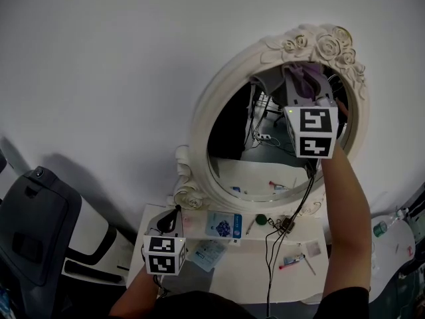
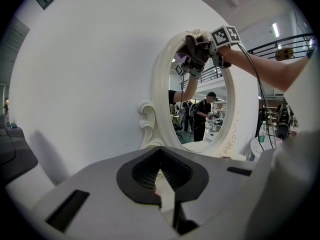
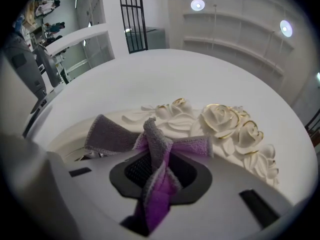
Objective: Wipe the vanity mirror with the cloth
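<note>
An oval vanity mirror with a white carved frame [image 1: 199,121] stands against the wall, with roses [image 3: 220,121] along its top. My right gripper [image 1: 305,90] is raised to the top of the glass and is shut on a grey and purple cloth [image 1: 304,78]; the cloth [image 3: 157,154] bunches between the jaws, just below the roses. The left gripper view shows that cloth [image 2: 196,46] against the upper part of the mirror [image 2: 200,114]. My left gripper [image 1: 174,212] is low at the mirror's left foot, apart from it, with its jaws together [image 2: 162,184] and nothing in them.
A white vanity table [image 1: 252,271] below the mirror carries a blue packet [image 1: 224,224], a small green round thing [image 1: 261,219], pens and cables. A cable [image 1: 302,201] hangs from my right gripper. A dark chair [image 1: 33,224] stands left, a bottle [image 1: 380,228] right.
</note>
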{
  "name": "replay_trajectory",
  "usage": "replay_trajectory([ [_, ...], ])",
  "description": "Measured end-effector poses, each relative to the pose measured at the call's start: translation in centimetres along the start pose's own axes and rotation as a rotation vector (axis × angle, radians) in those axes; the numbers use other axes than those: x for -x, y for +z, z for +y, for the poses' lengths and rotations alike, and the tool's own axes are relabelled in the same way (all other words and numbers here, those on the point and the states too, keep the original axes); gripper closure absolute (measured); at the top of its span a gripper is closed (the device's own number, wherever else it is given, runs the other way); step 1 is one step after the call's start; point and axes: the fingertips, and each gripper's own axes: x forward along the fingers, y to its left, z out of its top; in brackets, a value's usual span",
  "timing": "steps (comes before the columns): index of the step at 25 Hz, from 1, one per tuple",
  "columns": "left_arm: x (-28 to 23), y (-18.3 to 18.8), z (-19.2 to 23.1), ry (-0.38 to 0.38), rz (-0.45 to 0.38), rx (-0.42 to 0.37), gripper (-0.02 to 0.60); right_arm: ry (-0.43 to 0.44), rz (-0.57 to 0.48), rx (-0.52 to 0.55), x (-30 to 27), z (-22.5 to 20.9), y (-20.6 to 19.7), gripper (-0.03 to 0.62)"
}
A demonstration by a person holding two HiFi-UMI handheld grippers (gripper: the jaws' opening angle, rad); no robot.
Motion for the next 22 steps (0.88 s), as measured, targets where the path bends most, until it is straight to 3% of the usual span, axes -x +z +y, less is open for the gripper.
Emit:
replay_trajectory([
  [10,-1.1,-0.2,-1.1,-0.019,0.022,-0.029,0.582,-0.162,-0.037,-0.082,1.8,-7.4,-2.6,0.517],
  [22,-2.9,-0.6,-3.6,-0.082,0.046,-0.047,0.583,-0.330,0.030,-0.108,5.0,-12.4,-8.0,0.527],
])
